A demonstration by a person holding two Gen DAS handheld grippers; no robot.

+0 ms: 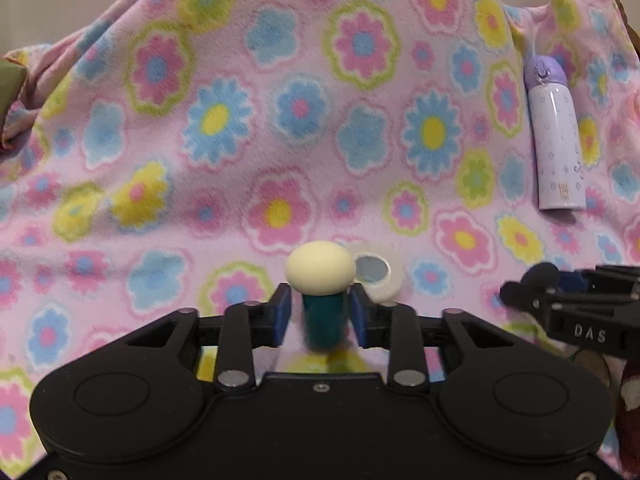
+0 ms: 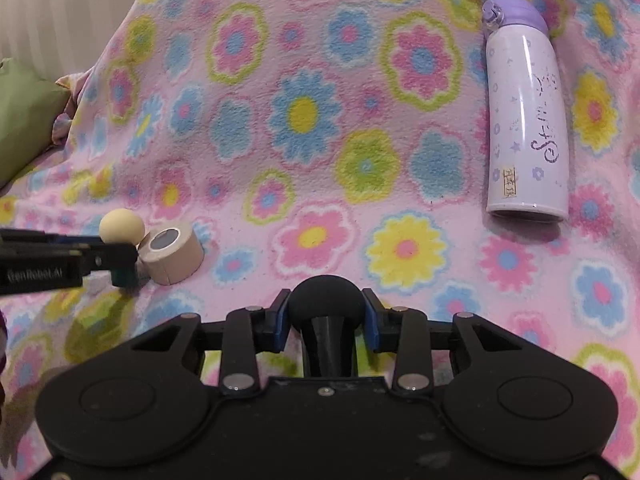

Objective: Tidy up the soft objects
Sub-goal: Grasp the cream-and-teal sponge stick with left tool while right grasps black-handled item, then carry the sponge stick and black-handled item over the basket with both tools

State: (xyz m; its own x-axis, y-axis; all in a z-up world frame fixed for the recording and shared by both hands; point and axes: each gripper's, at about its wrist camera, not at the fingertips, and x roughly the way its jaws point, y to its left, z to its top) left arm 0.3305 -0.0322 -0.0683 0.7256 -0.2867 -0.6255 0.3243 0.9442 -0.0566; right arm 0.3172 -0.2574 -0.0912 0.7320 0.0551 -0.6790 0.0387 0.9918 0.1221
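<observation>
A pink fleece blanket [image 2: 320,128] printed with blue, yellow, green and pink flowers covers everything the two cameras see. A green cushion [image 2: 24,120] pokes out at its far left edge in the right wrist view.

On the blanket, far right, lies a white bottle [image 2: 526,120] with a lilac flip cap pointing away from the cameras. Purple script runs along its side; it looks like it starts "St", but the rest is too loose to read. A small yellowed sticker near its base carries marks that cannot be made out.

The right claw [image 2: 326,308] is closed on a black ball-headed piece [image 2: 326,300] with a black cone-shaped stem, its blue pads pressing the round head from both sides. Seen from the left wrist, this claw's arm bears the white letters "DAS".

The left claw [image 1: 322,312] has its blue pads at either side of the teal stem of a cream ball-headed piece [image 1: 320,266]; the stem is blurred, and narrow gaps show at both pads, so the pads do not grip it. In the right wrist view this claw's side reads "GenRobot.AI".

Just beside the cream ball, touching or nearly so, a beige roll of tape [image 2: 172,254] rests on the blanket, its hollow core turned up toward the cameras.
</observation>
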